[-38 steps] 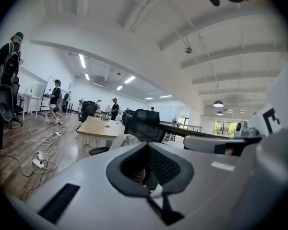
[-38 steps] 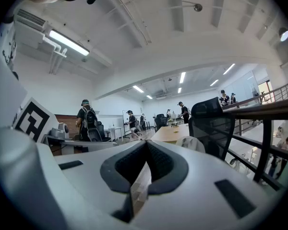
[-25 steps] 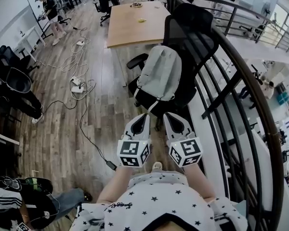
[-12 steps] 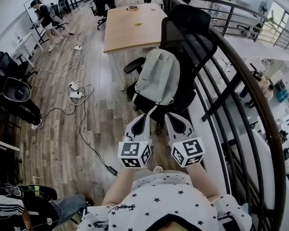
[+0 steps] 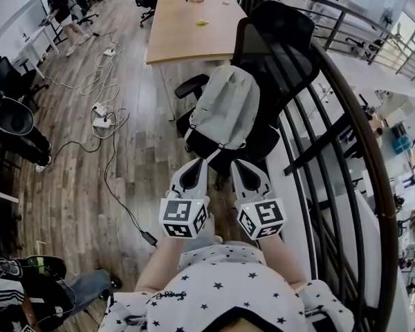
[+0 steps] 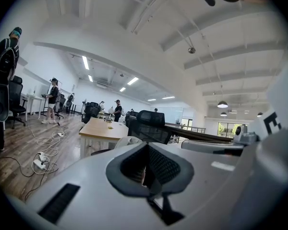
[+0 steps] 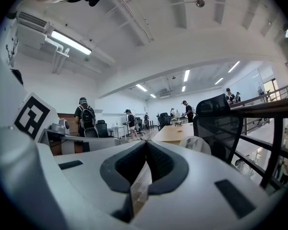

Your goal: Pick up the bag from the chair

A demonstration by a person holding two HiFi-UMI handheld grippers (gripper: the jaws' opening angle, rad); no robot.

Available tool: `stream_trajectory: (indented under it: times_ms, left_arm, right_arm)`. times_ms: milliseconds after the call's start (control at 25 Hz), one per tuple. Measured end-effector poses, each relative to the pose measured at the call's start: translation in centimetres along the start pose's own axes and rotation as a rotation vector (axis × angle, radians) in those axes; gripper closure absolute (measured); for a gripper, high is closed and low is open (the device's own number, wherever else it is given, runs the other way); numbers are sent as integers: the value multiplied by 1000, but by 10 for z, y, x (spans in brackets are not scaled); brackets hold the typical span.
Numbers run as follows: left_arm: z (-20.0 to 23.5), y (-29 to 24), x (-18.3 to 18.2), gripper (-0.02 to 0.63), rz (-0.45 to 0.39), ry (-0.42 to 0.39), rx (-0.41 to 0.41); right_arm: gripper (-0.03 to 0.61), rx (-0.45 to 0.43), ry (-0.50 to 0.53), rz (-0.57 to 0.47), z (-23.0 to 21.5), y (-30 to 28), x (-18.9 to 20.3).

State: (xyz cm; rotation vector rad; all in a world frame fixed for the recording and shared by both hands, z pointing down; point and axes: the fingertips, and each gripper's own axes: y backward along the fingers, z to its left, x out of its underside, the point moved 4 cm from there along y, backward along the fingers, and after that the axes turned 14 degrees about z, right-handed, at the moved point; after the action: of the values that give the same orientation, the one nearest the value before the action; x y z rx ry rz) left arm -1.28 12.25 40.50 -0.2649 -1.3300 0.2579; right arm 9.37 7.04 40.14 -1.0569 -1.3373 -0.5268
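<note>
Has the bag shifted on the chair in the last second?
No. The bag still leans against the backrest of the chair, in the same spot on its seat.

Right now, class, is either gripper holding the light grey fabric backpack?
No: the light grey fabric backpack leans on the black office chair, with the left gripper and right gripper shut short of it.

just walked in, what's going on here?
A person holds the left gripper and the right gripper side by side, pointed at a grey bag. The bag leans against the backrest of a black office chair, which stands between a wooden table and a railing. Both grippers are short of the bag and touch nothing; their jaws are together and empty. The bag is not yet picked up.
</note>
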Motion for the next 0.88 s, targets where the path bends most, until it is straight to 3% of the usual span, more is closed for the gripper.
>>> stream_trajectory:
  times_ms: [400, 880]
  left_arm:
    - [52, -104, -37, 601, 16, -24, 77]
    - [124, -245, -114, 601, 44, -125, 220]
  right_arm:
    - [584, 95, 34, -29, -61, -82, -36]
    - [583, 243, 12, -43, -135, -206, -97]
